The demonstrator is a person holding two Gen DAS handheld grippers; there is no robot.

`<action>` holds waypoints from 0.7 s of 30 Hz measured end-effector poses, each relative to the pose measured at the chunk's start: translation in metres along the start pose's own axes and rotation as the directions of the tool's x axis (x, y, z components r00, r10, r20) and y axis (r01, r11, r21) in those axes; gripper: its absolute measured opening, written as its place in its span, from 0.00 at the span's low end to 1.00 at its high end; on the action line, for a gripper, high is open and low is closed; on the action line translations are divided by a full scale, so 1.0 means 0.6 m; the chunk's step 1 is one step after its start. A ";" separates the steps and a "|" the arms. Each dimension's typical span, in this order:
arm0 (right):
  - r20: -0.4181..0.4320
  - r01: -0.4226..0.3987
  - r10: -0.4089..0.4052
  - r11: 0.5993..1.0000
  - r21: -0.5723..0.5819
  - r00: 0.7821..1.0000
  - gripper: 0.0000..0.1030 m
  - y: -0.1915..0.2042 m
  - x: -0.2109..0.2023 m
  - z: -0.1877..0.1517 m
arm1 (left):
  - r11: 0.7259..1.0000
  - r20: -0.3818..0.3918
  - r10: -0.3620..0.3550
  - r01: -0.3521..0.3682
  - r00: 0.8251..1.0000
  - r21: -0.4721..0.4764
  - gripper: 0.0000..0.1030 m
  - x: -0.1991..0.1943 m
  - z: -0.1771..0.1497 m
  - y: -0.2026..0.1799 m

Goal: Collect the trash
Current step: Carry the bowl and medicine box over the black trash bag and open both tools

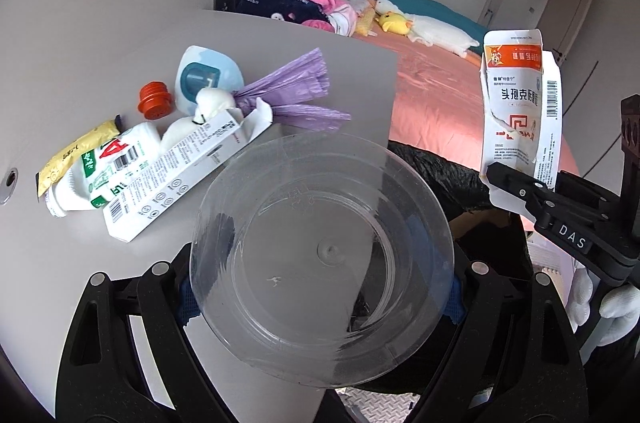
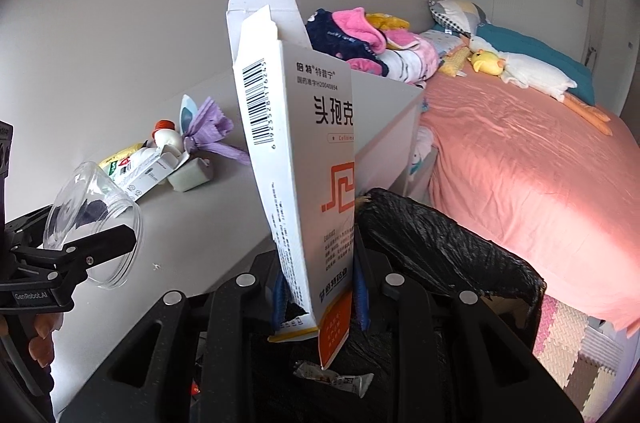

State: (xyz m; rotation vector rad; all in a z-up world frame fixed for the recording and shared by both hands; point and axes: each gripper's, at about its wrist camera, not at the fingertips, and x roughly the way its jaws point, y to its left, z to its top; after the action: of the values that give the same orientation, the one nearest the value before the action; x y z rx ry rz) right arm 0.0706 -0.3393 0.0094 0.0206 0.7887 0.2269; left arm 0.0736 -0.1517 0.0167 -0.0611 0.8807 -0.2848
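My left gripper is shut on a clear plastic cup, held sideways over the grey table's edge; it also shows in the right wrist view. My right gripper is shut on a torn white and orange medicine box, held upright above a bin lined with a black bag. The box also shows in the left wrist view. On the table lies a pile of trash: a long white carton, a crushed white bottle, an orange cap and a purple bag.
A bed with a pink sheet, pillows, clothes and a yellow plush toy lies to the right of the table. A small wrapper lies inside the black bag. Foam floor mats show at the lower right.
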 end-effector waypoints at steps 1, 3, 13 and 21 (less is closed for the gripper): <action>0.000 0.006 -0.006 1.000 0.005 1.000 0.27 -0.005 -0.002 -0.002 | 1.000 -0.002 -0.007 0.007 1.000 0.008 0.82 0.003 0.002 -0.007; 0.002 0.017 -0.017 1.000 0.016 1.000 0.27 -0.016 -0.008 -0.005 | 0.999 -0.004 -0.020 0.020 1.000 0.025 0.82 0.007 0.003 -0.021; 0.005 0.072 -0.072 0.995 0.071 0.997 0.27 -0.064 -0.030 -0.023 | 0.992 -0.027 -0.079 0.081 0.997 0.100 0.82 0.029 0.014 -0.087; -0.004 0.113 -0.113 0.987 0.118 0.994 0.27 -0.102 -0.042 -0.045 | 0.980 -0.051 -0.123 0.129 0.991 0.152 0.82 0.046 0.018 -0.136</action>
State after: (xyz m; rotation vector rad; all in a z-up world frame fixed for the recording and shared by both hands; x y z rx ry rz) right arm 0.0463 -0.4058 0.0015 0.0878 0.7971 0.0724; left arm 0.0802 -0.2384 0.0166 0.0336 0.8945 -0.4736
